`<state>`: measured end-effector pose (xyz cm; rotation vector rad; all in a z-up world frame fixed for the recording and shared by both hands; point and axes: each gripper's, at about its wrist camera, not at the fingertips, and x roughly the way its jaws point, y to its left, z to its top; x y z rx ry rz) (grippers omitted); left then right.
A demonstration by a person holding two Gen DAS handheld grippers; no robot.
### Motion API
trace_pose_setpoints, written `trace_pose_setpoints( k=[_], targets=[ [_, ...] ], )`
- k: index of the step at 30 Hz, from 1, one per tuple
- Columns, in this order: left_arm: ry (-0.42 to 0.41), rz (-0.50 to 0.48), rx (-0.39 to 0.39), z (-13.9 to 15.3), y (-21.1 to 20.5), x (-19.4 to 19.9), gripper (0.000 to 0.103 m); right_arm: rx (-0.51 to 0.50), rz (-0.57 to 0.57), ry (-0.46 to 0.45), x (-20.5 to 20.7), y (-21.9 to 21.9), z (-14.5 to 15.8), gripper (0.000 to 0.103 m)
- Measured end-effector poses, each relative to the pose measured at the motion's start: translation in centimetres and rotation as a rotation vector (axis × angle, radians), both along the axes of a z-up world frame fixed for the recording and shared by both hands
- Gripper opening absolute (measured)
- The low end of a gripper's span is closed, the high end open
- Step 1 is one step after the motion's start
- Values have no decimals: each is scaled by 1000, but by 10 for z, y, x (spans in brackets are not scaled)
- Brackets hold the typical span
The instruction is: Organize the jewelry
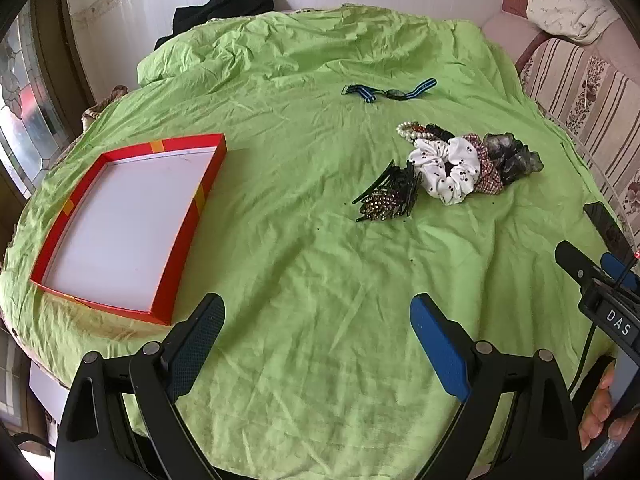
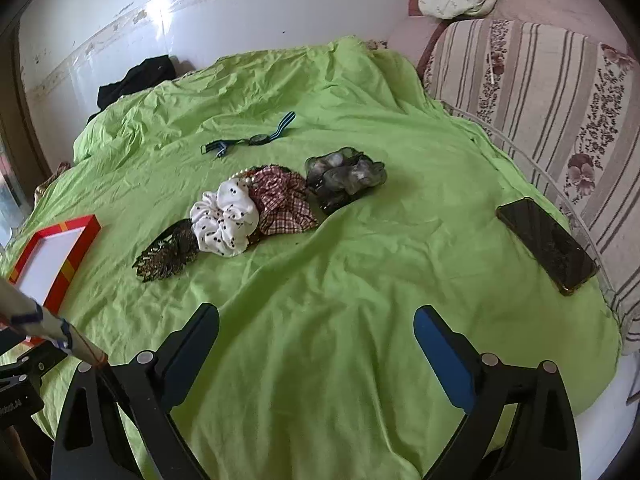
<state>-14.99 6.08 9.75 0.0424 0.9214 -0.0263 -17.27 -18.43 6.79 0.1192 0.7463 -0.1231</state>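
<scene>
A red box (image 1: pixel 208 176) with a white inside lies on the green cloth at the left; it also shows in the right wrist view (image 2: pixel 82 240). A pile of accessories lies right of centre: dark hair clips (image 1: pixel 388 198) (image 2: pixel 170 254), a white dotted scrunchie (image 1: pixel 446 170) (image 2: pixel 224 222), a plaid scrunchie (image 2: pixel 282 200), a grey sheer scrunchie (image 1: pixel 512 156) (image 2: pixel 344 178) and a pearl bracelet (image 1: pixel 406 130). A watch with a blue striped strap (image 1: pixel 390 91) (image 2: pixel 250 138) lies farther back. My left gripper (image 1: pixel 316 320) and right gripper (image 2: pixel 316 328) are open and empty above the near cloth.
A dark phone (image 2: pixel 548 244) lies on the cloth at the right edge. A striped floral sofa (image 2: pixel 552 92) stands to the right. Black clothing (image 1: pixel 224 10) lies at the far edge by the wall. The right gripper's body (image 1: pixel 600 292) shows at the left wrist view's right edge.
</scene>
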Motion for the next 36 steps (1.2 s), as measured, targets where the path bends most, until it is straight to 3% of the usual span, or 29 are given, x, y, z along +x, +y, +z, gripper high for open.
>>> trace_pose_setpoints(
  k=[4, 14, 18, 23, 34, 36],
  targets=[
    [5, -9, -7, -2, 3, 6, 93, 8, 33, 25, 7, 3, -5, 94],
    [-10, -57, -76, 8, 16, 44, 93, 64, 130, 65, 50, 2, -1, 67],
    [23, -97, -100, 0, 6, 69, 93, 113, 165, 86, 71, 3, -1, 58],
    [64, -153, -107, -10, -10, 90, 80, 174, 214, 102, 96, 9, -2, 57],
    [133, -249, -172, -38, -36, 145, 80, 200, 276, 128, 149, 27, -18, 57],
    [150, -261, -181, -45, -40, 153, 75, 193, 280, 138, 156, 30, -21, 46]
  ],
)
